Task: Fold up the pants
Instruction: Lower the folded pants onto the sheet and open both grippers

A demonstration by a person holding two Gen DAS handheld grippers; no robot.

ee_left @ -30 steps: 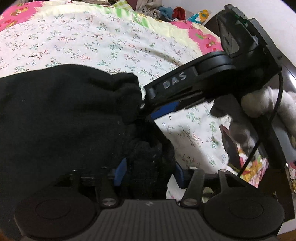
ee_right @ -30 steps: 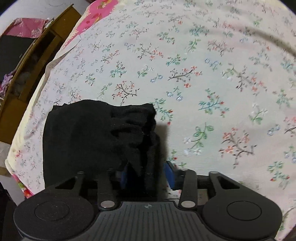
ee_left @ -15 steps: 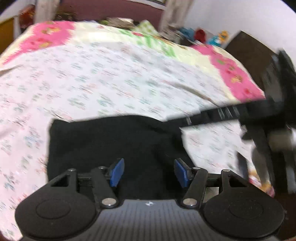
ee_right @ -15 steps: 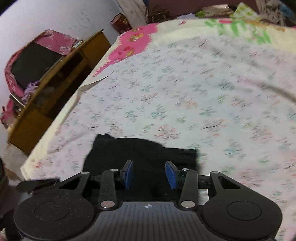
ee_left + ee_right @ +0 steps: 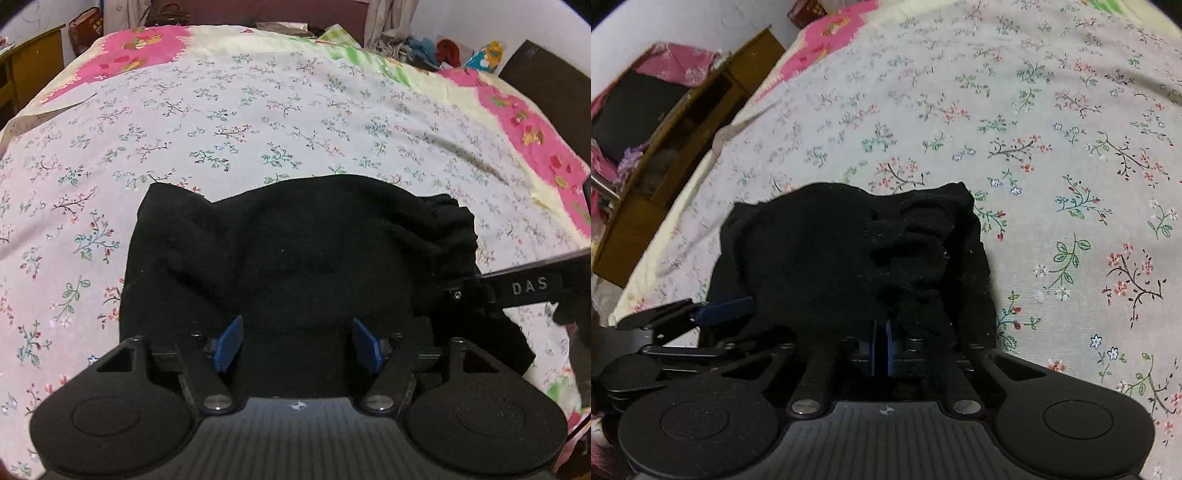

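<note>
The pants (image 5: 295, 258) lie on the bed (image 5: 258, 110) as a compact black bundle, already doubled over on itself, near the near edge of the floral sheet. The gathered waistband (image 5: 450, 229) sits at the right end of the bundle in the left wrist view, bunched and thick.

Left gripper (image 5: 297, 343): its blue pads stand well apart, having just been opening, and they press on nothing — black cloth lies below and between them, no more. Right gripper (image 5: 881, 347): its pads have just closed and meet edge to edge. Black fabric crowds right around the pads, yet whether any fold is pinched between them cannot be told from the right wrist view. The same gripper shows at the far right of the left wrist view, reaching in beside the waistband.

Handling, as judged: the fabric looks soft, light and fleecy — no stiffness, no fragility, little slip against rubber pads. It will sag and unfold if lifted from a single layer, and a loose flap hangs off at the near right. Best hold is judged to be at a folded edge or corner, taking every layer together, one gripper at each end; the thick waistband offers the firmest bite. Black on black hides the layer edges, so a missed layer is the likely fault.
</note>
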